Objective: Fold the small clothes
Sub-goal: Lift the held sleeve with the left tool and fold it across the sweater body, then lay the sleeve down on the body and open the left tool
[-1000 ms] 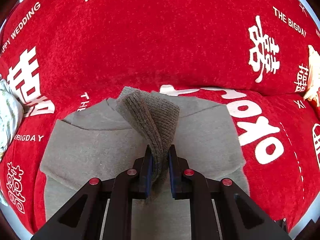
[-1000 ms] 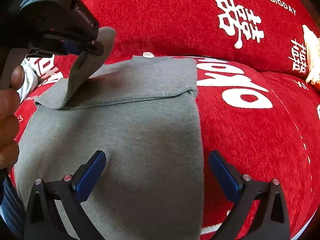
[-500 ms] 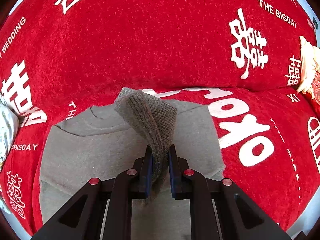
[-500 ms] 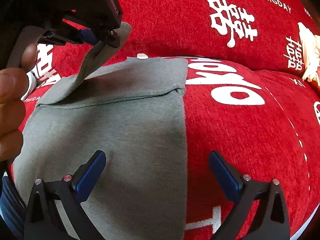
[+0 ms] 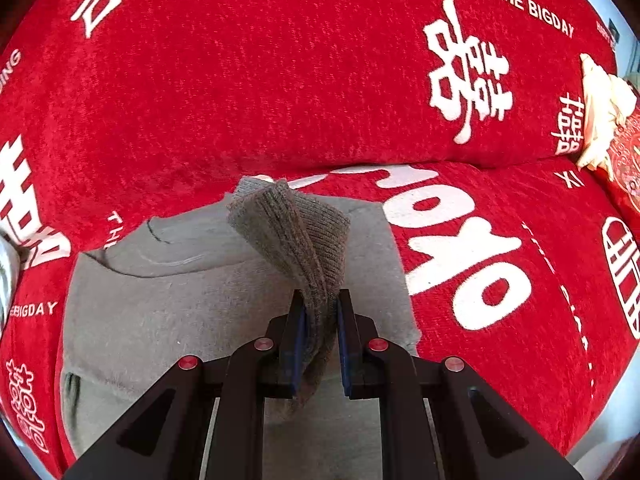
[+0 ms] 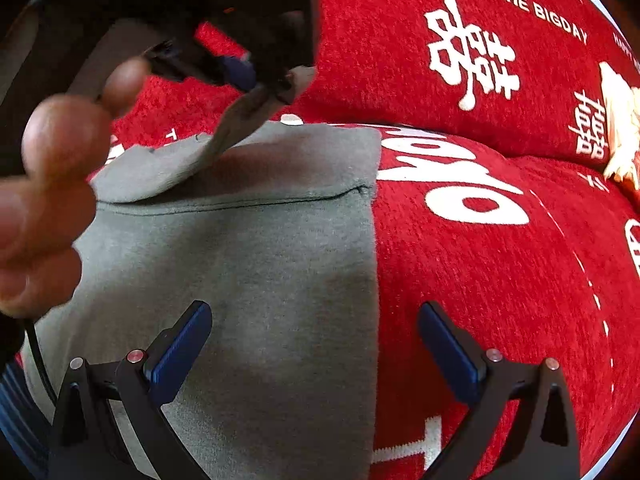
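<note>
Sweatshirt (image 6: 256, 280), grey, lies flat on the red sofa cover (image 5: 280, 80), against the seat's rear edge. Left gripper (image 5: 319, 312) clamps the ribbed cuff (image 5: 296, 232), sleeve lifted above the garment. Right gripper (image 6: 316, 344) hovers with jaws spread, holding nothing.

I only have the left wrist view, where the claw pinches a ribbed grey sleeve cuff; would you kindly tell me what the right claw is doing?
Observer: The right claw is open and empty, poised over the lower right edge of the grey knitted jumper. One finger is over the jumper, the other over the red plush sofa cover.
Operator: Thank you. How does the lifted sleeve lie from there?
Observer: In the right wrist view the sleeve slants up from the jumper's far left corner to the left claw, while the jumper's body lies flat.
</note>
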`<state>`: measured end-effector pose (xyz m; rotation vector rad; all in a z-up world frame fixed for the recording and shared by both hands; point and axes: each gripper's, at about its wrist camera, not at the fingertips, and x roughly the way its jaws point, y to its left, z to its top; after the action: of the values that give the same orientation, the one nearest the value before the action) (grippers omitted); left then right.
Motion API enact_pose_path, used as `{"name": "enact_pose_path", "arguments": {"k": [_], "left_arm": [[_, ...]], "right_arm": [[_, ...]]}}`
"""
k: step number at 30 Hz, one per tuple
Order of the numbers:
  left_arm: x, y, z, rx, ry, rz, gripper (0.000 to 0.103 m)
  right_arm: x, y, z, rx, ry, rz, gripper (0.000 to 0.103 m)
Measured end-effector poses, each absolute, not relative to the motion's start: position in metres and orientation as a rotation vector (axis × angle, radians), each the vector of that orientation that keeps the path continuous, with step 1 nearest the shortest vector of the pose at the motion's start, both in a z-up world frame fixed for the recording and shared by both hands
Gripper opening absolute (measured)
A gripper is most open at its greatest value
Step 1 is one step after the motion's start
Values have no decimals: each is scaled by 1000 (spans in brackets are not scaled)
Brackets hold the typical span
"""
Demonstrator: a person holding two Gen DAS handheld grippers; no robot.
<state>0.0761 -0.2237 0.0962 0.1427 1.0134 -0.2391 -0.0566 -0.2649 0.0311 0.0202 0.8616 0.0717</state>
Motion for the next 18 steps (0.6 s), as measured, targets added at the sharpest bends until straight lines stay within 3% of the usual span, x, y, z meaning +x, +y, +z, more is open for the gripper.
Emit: {"name": "enact_pose_path", "arguments": {"k": [18], "left_arm": [[91, -248, 66, 238, 1068, -251, 15]], "right_arm": [[-57, -250, 15, -39, 847, 89, 103]]}}
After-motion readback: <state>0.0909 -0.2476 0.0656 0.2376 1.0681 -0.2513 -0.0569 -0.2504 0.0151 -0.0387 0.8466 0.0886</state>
